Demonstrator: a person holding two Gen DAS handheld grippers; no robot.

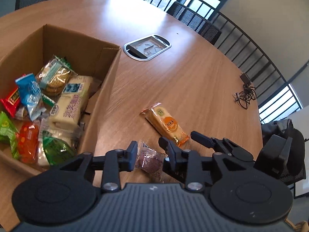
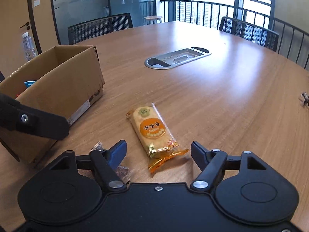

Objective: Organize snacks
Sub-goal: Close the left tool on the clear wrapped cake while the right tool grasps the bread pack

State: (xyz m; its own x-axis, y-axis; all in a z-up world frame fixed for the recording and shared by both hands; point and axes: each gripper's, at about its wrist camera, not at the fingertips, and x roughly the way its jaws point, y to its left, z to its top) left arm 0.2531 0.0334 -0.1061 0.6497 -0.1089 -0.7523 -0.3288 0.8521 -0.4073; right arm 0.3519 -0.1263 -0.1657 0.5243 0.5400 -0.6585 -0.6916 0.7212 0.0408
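Observation:
An open cardboard box point(image 1: 114, 73) on the left holds several wrapped snacks; it also shows in the right wrist view point(image 2: 63, 81). An orange-wrapped rice cracker pack point(image 1: 167, 124) lies on the round wooden table, also in the right wrist view point(image 2: 152, 133). A purple snack in clear wrap point(image 1: 149, 159) lies on the table between my left gripper's point(image 1: 149, 147) open fingers; whether they touch it I cannot tell. My right gripper point(image 2: 158, 148) is open, its fingers either side of the cracker pack's near end. The right gripper also shows in the left wrist view point(image 1: 212, 141).
A metal cable hatch point(image 1: 146, 47) is set in the table's middle. A black charger with a coiled cable point(image 1: 246, 92) lies near the right edge. Mesh chairs point(image 2: 100, 27) and a railing stand around the table.

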